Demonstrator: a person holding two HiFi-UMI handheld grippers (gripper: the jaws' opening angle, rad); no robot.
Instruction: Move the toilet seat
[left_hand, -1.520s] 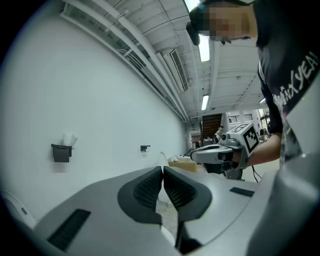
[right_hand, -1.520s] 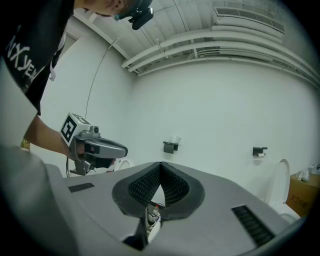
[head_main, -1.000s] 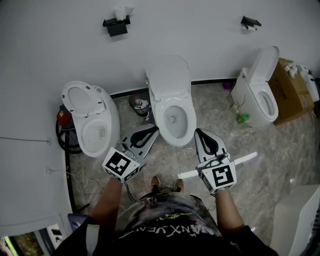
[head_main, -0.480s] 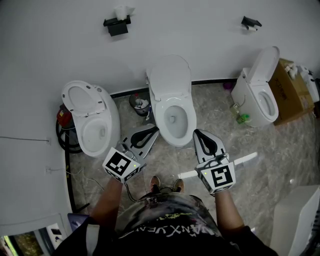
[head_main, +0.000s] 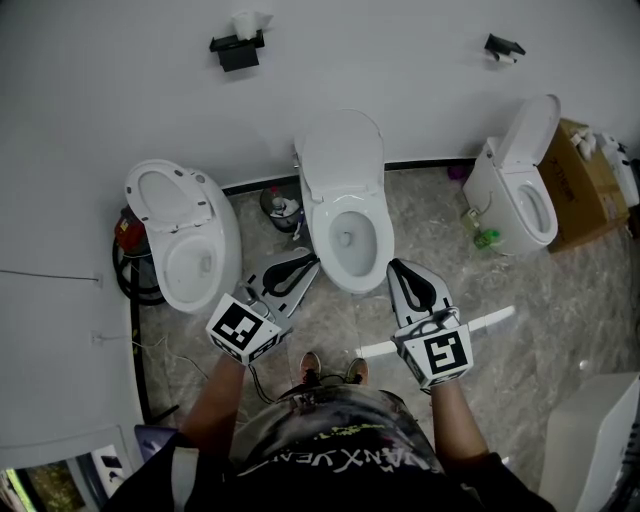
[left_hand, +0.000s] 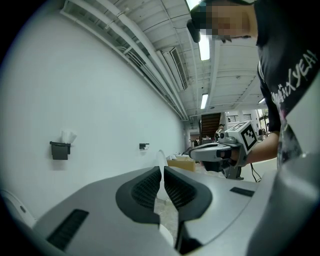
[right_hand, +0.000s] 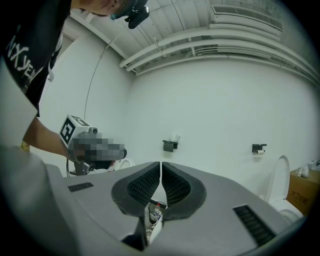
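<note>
Both tongs pressed together, nothing pinched. Left gripper and right gripper sit low centre in the head view, tips just short of the middle toilet at frame centre. Its lid stands upright against the wall. Whether the toilet seat is up with the lid, we cannot tell.

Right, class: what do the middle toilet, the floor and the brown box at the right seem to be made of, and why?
The middle toilet: probably glazed ceramic, its lid perhaps plastic; smooth, glossy white. The floor: stone or marble-look tile; mottled grey-beige veining, slight sheen. The brown box: cardboard; matt brown faces.
</note>
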